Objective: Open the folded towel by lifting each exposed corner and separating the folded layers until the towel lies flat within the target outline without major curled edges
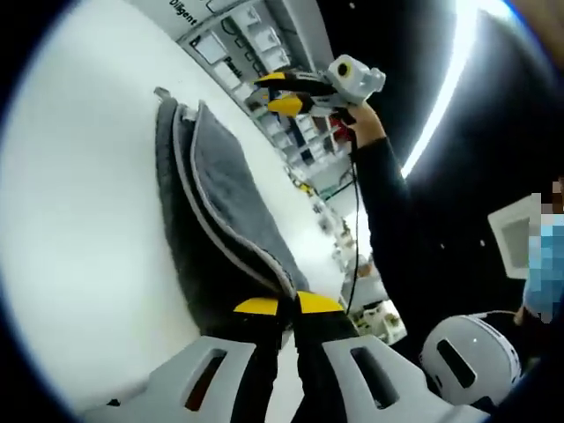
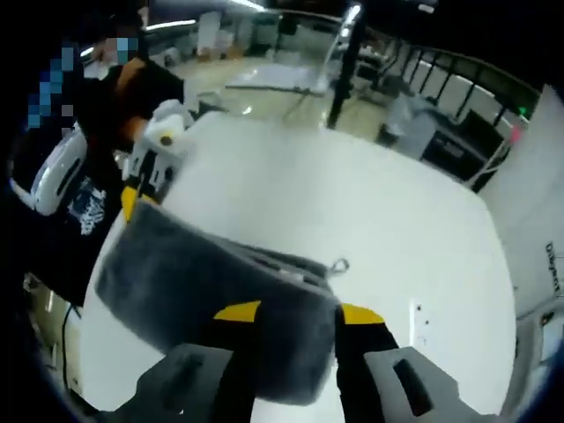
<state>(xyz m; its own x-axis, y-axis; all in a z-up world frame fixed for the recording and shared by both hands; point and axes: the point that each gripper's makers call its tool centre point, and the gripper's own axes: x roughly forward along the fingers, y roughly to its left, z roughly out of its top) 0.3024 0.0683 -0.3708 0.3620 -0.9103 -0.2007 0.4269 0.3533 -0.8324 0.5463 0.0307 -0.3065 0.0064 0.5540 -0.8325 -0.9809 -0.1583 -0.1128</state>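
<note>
The grey, plush folded towel with pale stitched edging (image 1: 225, 207) hangs in the air over the white table (image 1: 79, 220), stretched between the two grippers rather than lying on the surface. In the left gripper view it runs from the yellow-tipped jaws of the left gripper (image 1: 287, 306) at the lower centre of the frame up toward the upper left, its folded layers fanning apart as separate ridges. The jaws are clenched on one corner, with the cloth entering the narrow gap between the tips.

In the right gripper view the towel (image 2: 203, 291) spreads from the right gripper (image 2: 300, 314) at the bottom centre out to the left, where the left gripper (image 2: 145, 181) pinches its far corner at the left middle of the frame. The right gripper's yellow tips sit on either side of the cloth and grasp its near edge. A small hanging loop (image 2: 337, 265) shows at the towel's upper right edge.

The relation that matters: the towel's long axis runs straight between the two sets of fingers, each holding an opposite end, so neither arm is nearer. Judged from this, the layers are only partly separated, and the next move calls for drawing the ends apart and lowering the cloth flat. No target outline is discernible on the table
</note>
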